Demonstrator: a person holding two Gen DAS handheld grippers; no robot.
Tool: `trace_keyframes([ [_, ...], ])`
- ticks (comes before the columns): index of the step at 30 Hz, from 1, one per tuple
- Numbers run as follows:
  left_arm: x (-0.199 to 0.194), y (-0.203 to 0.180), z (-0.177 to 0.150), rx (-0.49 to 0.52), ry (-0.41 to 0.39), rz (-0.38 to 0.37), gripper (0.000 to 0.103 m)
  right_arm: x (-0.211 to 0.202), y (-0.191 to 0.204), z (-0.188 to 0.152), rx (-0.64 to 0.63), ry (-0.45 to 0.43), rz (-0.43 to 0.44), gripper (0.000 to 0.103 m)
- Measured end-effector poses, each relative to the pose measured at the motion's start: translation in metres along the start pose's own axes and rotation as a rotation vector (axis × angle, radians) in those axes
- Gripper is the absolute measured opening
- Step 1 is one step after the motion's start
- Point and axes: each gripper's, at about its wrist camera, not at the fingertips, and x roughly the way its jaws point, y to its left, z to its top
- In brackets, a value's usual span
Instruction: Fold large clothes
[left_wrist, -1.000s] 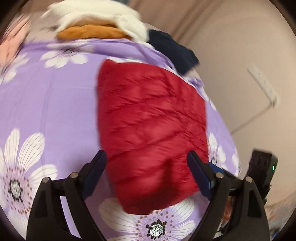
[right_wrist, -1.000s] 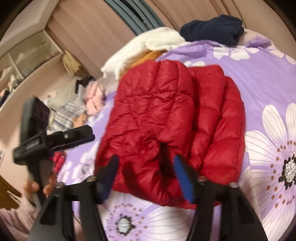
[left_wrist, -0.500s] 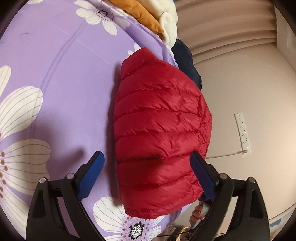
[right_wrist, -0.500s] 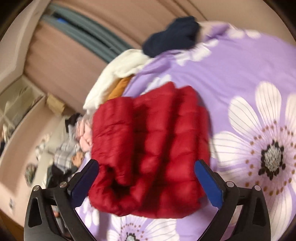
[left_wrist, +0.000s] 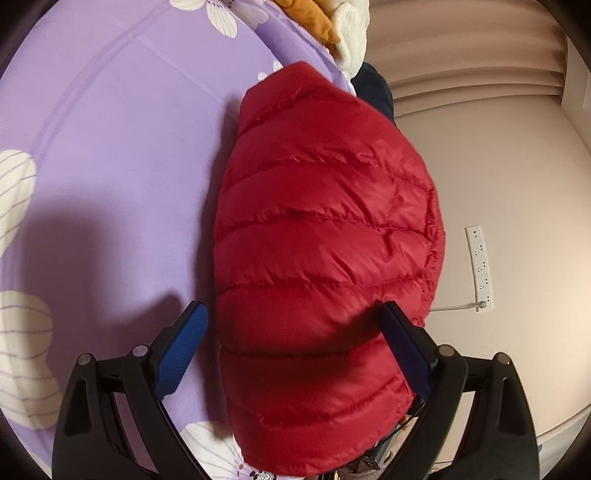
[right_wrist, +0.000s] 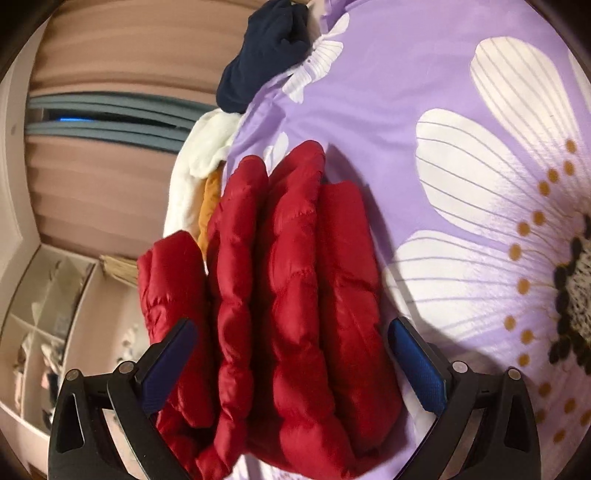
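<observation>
Red jacket (left_wrist: 325, 258) lies folded on the bed (left_wrist: 122, 155); both grippers, left (left_wrist: 291, 339) and right (right_wrist: 291, 354), have just opened wide, straddling it, ready to regrip.

Open bedspread to one side, bulk between the jaws

Left of left jaws: bare purple bedspread (left_wrist: 122, 155), passable. Between both jaws: puffy red jacket (left_wrist: 325, 258), blocking. Ahead, beyond it: navy garment (right_wrist: 266, 55), white garment (right_wrist: 195, 173), orange garment (right_wrist: 208, 206) crowding the edge.

Warm, even indoor light; a soft shadow falls across the purple bedspread (left_wrist: 122, 155). Fisheye curvature bends both views inside dark corners. The right wrist view is slightly blurred toward its left edge.
</observation>
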Motion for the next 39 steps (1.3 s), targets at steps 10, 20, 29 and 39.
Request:
trace_keyframes([
  [10, 0.027, -0.010, 0.012, 0.034, 0.039, 0.013, 0.101, 0.008, 0.004, 0.002, 0.040, 0.042, 0.076, 0.102],
  [20, 0.060, -0.024, 0.031, 0.111, 0.095, 0.107, 0.103, 0.031, 0.027, -0.007, -0.029, 0.098, 0.030, 0.103],
  [29, 0.055, -0.015, 0.033, 0.119, 0.080, 0.109, 0.098, 0.039, 0.026, -0.010, -0.080, 0.079, -0.058, 0.094],
  [39, 0.041, -0.035, 0.025, 0.249, 0.023, 0.190, 0.093, 0.037, 0.044, -0.017, -0.211, 0.065, -0.058, 0.059],
])
